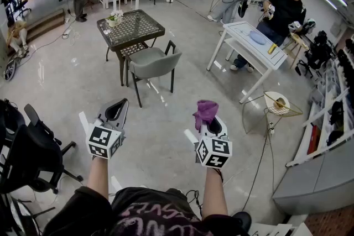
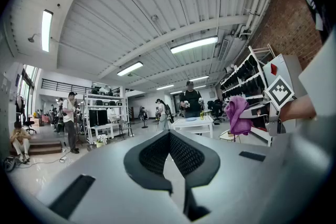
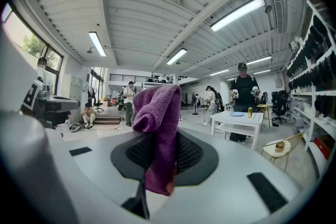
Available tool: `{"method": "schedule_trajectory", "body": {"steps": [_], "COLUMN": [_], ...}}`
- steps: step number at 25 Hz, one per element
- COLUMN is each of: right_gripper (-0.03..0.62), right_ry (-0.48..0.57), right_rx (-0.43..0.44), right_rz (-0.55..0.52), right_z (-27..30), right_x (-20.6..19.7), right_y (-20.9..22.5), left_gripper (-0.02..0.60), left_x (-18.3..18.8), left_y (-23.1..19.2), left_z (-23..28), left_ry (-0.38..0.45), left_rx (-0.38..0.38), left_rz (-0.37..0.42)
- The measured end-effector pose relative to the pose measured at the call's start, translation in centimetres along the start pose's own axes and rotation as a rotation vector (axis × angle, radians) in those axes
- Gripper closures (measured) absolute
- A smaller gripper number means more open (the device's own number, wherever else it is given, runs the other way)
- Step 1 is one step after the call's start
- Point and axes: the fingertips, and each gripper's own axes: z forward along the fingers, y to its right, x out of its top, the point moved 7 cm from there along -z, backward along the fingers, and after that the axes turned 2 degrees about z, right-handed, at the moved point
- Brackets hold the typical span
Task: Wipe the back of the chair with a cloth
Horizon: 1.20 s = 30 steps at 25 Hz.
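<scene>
A grey armchair (image 1: 154,62) with black legs stands on the shiny floor, pushed up to a dark table with a lattice top (image 1: 131,27). It is well ahead of both grippers. My right gripper (image 1: 210,123) is shut on a purple cloth (image 1: 205,110), which stands up bunched from the jaws and hangs down between the pads (image 3: 160,113). My left gripper (image 1: 115,110) is held beside it at the same height, jaws together at the tips (image 2: 168,132) with nothing between them. The cloth (image 2: 237,113) also shows at the right of the left gripper view.
A white table (image 1: 251,41) with a blue plate and a yellow can stands right of the armchair, a person beside it. A round wire side table (image 1: 279,103) is nearer on the right. A black office chair (image 1: 27,152) is at my left. Shelving lines the right wall.
</scene>
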Motion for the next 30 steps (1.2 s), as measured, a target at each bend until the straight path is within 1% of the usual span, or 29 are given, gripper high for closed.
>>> {"method": "schedule_trajectory", "body": {"steps": [8,12,18,25,30], "right_gripper": [0.505,0.503,0.503,0.503,0.503], "right_ry": [0.002,0.014,0.023,0.022,0.005], "right_rx": [0.002,0.001,-0.003,-0.008,0.011], "right_rz": [-0.009,-0.005,-0.007,-0.01,0.014], "right_z": [0.1,0.2,0.5,2.4,5.5], "right_x": [-0.6,-0.5,0.0,0.0,-0.2], "right_y": [-1.1,-1.3,-1.2,-0.3,1.8], "left_gripper": [0.572,0.572,0.572,0.572,0.572], "left_x": [-1.1,-1.4,-1.5,-2.4,-2.5], "left_y": [-0.8,-0.9,-1.3,-1.6,-1.7], "left_z": [-0.6,-0.5,0.1,1.9,5.1], "left_ry": [-0.006,-0.015,-0.016,-0.027,-0.058], "left_rx": [0.001,-0.002,-0.007,-0.008,0.003], "left_rz": [-0.004,0.007,-0.004,-0.021,-0.015]}}
